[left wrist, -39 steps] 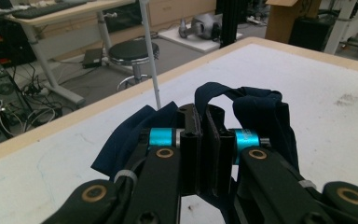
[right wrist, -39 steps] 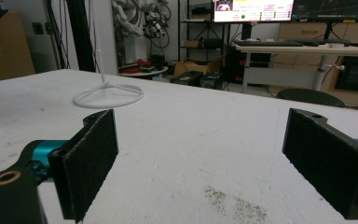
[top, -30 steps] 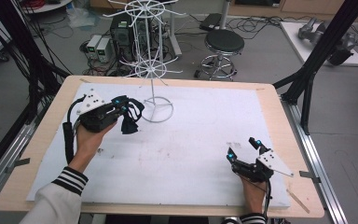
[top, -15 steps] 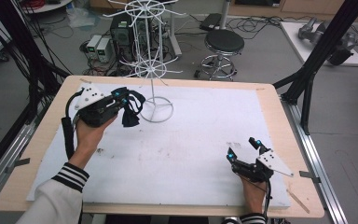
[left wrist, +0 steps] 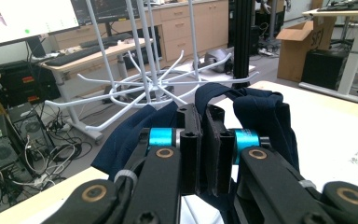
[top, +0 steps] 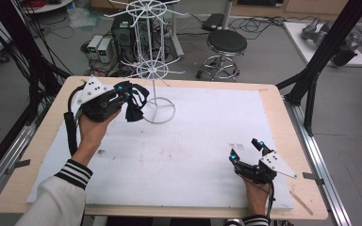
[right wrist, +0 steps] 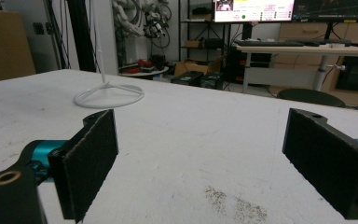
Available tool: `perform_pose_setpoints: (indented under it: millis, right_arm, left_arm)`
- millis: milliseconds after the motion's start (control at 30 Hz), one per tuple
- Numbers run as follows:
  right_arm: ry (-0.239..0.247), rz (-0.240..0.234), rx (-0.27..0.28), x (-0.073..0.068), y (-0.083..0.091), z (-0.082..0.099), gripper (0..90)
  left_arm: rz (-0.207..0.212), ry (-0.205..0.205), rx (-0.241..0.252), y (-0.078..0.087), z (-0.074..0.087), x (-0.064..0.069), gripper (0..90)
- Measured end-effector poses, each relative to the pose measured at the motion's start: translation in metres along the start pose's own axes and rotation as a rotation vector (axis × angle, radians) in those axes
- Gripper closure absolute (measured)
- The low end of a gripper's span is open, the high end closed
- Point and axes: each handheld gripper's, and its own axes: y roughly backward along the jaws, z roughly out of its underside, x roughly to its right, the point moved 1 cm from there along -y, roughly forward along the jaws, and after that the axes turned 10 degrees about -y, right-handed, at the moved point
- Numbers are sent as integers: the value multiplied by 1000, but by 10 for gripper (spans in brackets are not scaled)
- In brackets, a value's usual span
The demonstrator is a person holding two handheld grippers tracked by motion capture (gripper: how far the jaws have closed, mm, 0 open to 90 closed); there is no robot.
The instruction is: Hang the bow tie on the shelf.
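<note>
Left gripper (top: pixel 131 96) raised beside white wire rack (top: pixel 156 70), fingers (left wrist: pixel 190 149) clamped on dark blue cloth (left wrist: pixel 261 116). Right gripper (top: pixel 247 151) resting low on bench (top: pixel 188 150), wide open, empty. Risk: cloth snagging a rack prong and tipping the light stand.

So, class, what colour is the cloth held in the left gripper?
Dark navy blue cloth, seen best in the left gripper view.
</note>
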Motion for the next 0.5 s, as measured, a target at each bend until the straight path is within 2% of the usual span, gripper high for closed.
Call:
perform_pose_setpoints:
  millis: [233,500]
  right_arm:
    - [-2,-1,1,0,0,0,94]
    - [-1,-1,2,0,0,0,94]
  left_arm:
    - [-6,-2,7,-8,-9,-2,849]
    - [-12,9,-6,-16,-9,-3,849]
